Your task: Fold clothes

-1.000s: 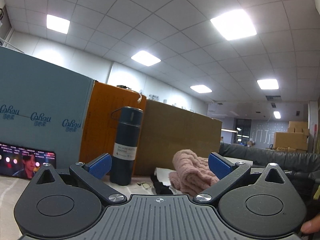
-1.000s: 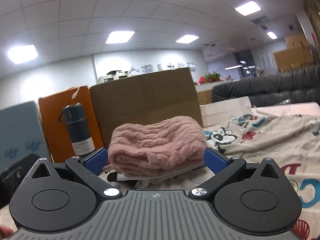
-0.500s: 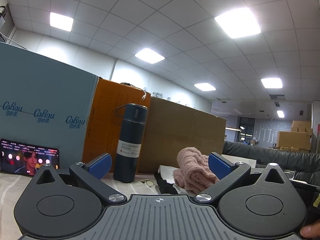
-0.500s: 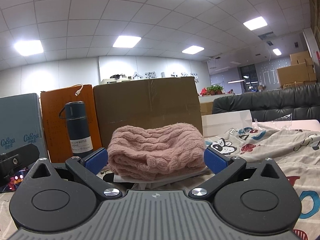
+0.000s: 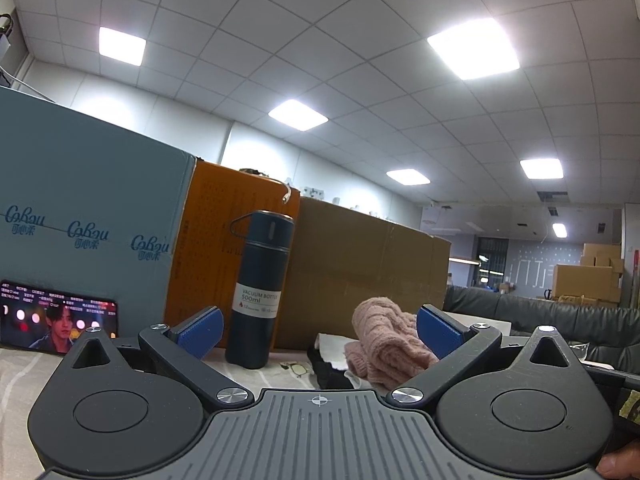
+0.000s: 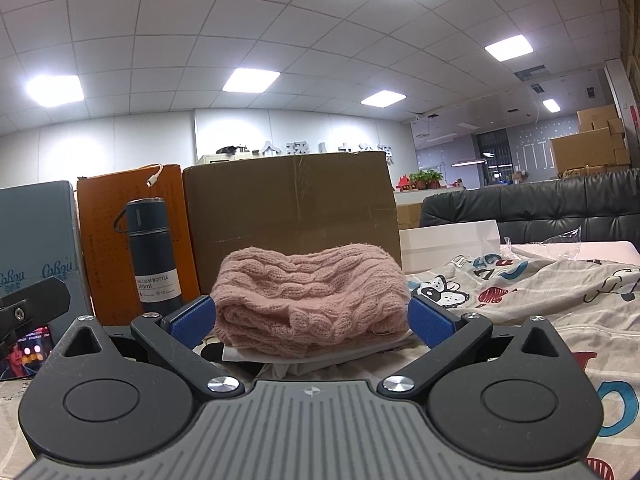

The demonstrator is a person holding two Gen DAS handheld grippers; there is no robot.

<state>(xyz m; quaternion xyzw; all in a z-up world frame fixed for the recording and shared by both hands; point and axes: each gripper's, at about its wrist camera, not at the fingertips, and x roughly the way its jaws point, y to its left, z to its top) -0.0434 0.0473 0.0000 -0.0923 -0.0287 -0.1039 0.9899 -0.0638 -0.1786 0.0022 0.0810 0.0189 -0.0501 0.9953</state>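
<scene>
Between the right gripper's spread fingers, a folded pink sweater is lying; the left gripper is gaping, gripping nothing.

Knit sweater atop folded stack, bottle left, cardboard box behind.

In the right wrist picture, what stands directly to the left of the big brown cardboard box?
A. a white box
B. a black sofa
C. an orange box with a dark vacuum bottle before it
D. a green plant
C: the orange box stands against the left side of the brown cardboard box, with the dark vacuum bottle upright in front of it.
</scene>
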